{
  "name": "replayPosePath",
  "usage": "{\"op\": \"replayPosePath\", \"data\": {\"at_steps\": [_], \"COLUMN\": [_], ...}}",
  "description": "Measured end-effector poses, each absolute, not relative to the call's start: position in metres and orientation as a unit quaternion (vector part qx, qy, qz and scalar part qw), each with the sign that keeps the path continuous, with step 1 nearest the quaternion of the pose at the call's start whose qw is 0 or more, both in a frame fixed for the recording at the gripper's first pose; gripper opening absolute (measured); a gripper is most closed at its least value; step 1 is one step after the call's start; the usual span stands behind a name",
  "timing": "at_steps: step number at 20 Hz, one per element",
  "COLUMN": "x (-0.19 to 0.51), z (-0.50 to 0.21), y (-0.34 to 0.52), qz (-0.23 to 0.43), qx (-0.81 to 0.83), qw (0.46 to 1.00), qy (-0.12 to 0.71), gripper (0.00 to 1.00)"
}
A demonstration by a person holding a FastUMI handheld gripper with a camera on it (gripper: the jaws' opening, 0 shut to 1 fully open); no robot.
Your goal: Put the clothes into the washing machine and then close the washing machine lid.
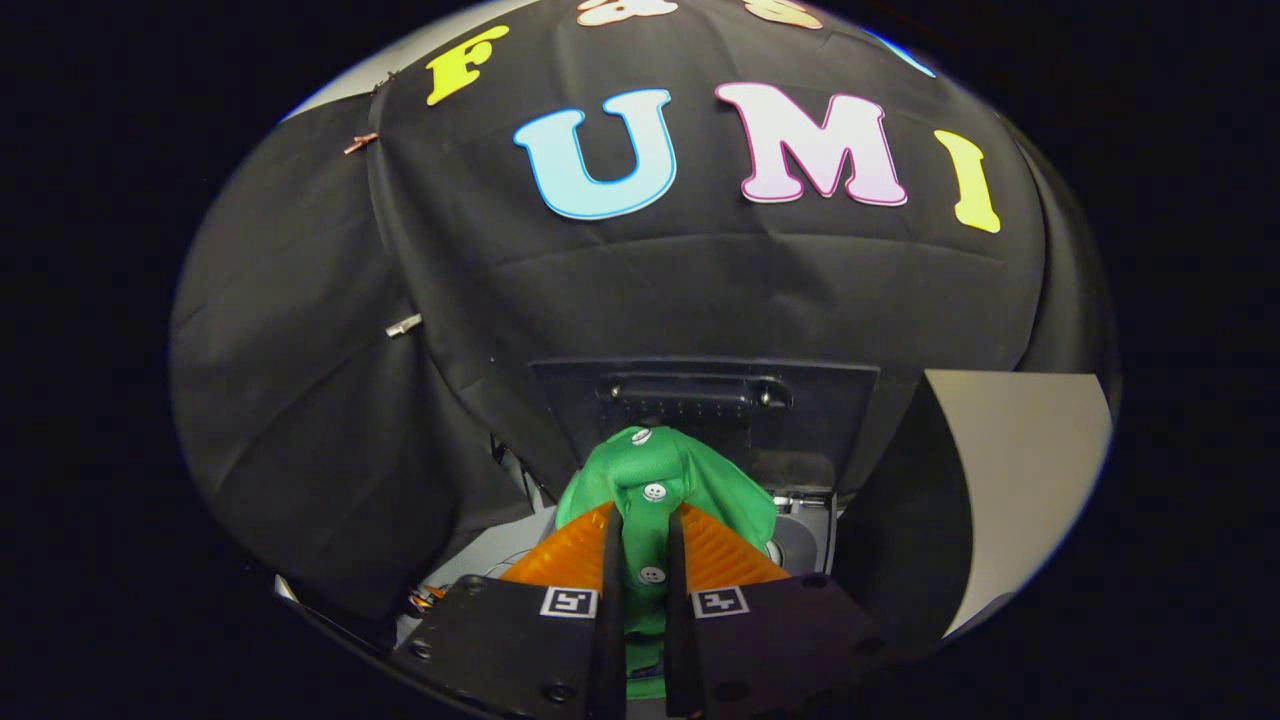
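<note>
A green garment [660, 480] with white buttons is pinched between my two fingers, and my gripper [640, 522] is shut on it. The cloth bulges up just ahead of the fingertips and hangs down between them. Beyond it stands the washing machine's raised dark lid [700, 410], upright, with a handle recess near its top. Under the garment, parts of the machine's pale top [800, 540] show on either side of the fingers. The drum opening is hidden by the garment and my fingers.
Black booth cloth [330, 420] drapes close on the left and behind the lid. A pale grey panel [1020, 470] stands to the right of the machine. Small metal clips [404, 325] hold the cloth on the left.
</note>
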State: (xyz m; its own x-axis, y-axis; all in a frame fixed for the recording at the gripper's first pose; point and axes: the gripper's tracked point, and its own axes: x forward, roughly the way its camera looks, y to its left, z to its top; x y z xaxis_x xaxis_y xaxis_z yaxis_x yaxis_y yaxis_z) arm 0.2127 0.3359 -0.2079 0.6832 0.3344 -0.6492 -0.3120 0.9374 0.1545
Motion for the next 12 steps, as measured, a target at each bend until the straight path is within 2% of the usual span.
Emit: {"op": "replayPosePath", "data": {"at_steps": [12], "x": [0.243], "z": [-0.352], "y": [0.326], "qz": [0.133], "qx": [-0.009], "qw": [0.905], "qy": [0.404], "gripper": [0.20]}}
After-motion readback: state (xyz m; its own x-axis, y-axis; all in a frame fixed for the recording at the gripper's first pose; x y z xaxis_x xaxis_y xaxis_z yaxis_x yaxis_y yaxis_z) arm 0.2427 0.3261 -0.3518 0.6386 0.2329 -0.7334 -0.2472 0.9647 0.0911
